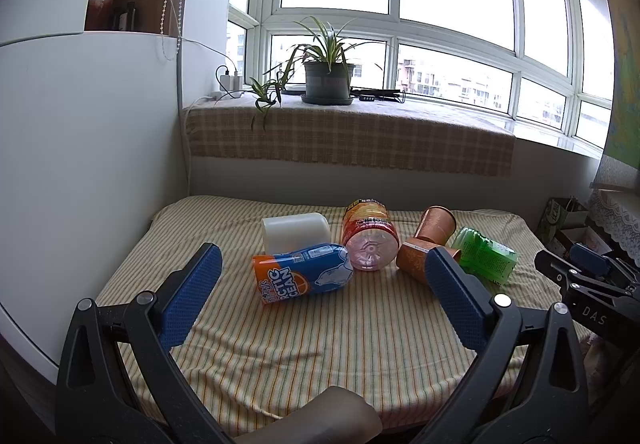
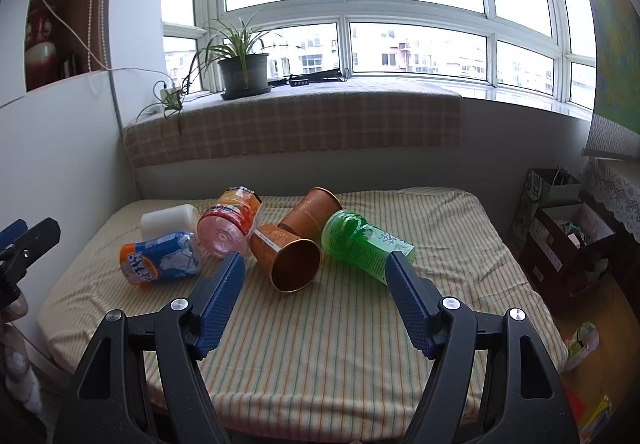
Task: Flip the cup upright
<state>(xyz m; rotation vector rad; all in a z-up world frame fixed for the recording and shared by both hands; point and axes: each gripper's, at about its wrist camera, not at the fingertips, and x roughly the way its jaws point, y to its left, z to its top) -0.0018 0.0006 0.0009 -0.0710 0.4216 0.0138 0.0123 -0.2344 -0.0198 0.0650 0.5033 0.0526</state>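
My left tool (image 1: 322, 270) and right tool (image 2: 316, 274) both hang wide open over the near part of the striped counter (image 2: 340, 344), holding nothing. Six cups lie tipped in a row at the far side: a white cup (image 2: 170, 221) far left, a blue cup (image 2: 160, 258) just near it, then a red cup (image 2: 230, 224), two copper cups touching, one near (image 2: 286, 258) and one far (image 2: 312, 212), and a green cup (image 2: 362, 246) rightmost.
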